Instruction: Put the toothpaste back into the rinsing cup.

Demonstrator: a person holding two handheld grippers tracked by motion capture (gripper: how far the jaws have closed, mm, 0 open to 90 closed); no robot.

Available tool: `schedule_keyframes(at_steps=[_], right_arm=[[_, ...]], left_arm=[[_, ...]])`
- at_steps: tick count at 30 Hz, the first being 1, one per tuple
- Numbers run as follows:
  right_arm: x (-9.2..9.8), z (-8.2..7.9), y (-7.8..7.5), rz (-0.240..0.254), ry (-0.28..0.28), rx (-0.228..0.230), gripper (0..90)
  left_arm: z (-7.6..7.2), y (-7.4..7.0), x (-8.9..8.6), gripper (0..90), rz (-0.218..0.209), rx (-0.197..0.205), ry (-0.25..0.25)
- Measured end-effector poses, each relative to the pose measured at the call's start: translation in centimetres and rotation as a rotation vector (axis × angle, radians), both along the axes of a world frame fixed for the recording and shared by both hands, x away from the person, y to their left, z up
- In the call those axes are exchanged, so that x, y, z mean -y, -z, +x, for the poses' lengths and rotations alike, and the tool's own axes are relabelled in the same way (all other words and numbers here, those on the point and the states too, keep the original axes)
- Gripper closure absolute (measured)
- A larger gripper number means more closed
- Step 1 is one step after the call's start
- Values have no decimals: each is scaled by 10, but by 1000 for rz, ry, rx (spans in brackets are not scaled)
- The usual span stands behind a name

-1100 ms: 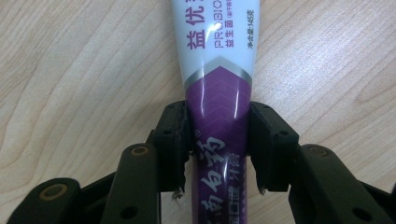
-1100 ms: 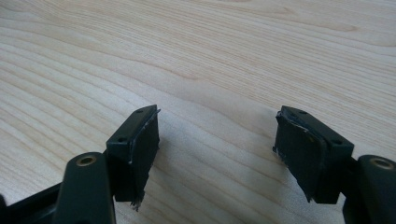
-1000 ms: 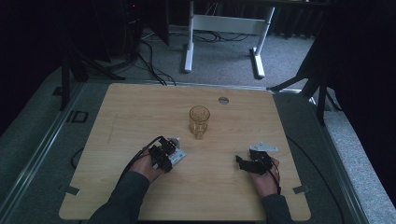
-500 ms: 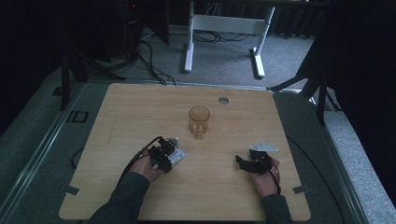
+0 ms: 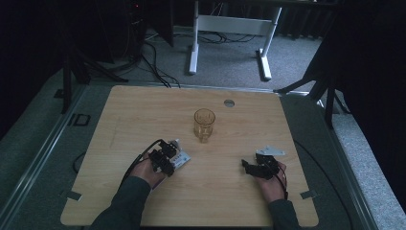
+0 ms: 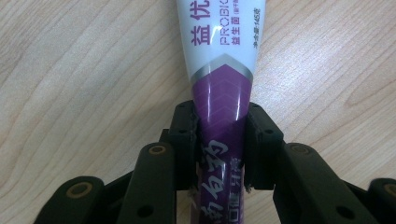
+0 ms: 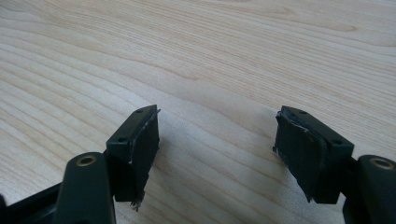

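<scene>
A white and purple toothpaste tube point(image 6: 224, 46) lies on the wooden table point(image 5: 143, 110). My left gripper point(image 6: 219, 126) has just been closing, and its pads now press on the purple part of the tube from both sides. In the high view the left gripper point(image 5: 165, 160) sits left of centre, with the tube's point(image 5: 181, 158) white end poking out to its right. At the right side of the table, my right gripper point(image 5: 249, 167) rests low. Its jaws point(image 7: 215, 140) stand wide open over bare wood.
An amber drinking glass point(image 5: 204, 123) stands upright at the middle of the table, beyond and between the two grippers. A round cable hole point(image 5: 229, 102) sits near the far edge. Beyond the table are a white desk frame point(image 5: 230, 28) and cables on the floor.
</scene>
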State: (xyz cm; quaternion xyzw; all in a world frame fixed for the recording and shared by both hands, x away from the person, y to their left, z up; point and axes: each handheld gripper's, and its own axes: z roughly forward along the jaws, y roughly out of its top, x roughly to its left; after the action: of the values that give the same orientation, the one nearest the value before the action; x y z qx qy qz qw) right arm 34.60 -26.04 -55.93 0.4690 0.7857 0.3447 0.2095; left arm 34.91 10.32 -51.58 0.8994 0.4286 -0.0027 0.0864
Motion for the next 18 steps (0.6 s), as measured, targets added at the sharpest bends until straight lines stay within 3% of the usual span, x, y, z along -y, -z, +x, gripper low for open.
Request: schedule_keyframes(at_steps=[8,18], right_arm=[[0,0,0,0,0,0,301],[0,0,0,0,0,0,302]], left_arm=[[-6,-2,3,712,31,12,25],[-8,-11,-3,718,12,53,-9]])
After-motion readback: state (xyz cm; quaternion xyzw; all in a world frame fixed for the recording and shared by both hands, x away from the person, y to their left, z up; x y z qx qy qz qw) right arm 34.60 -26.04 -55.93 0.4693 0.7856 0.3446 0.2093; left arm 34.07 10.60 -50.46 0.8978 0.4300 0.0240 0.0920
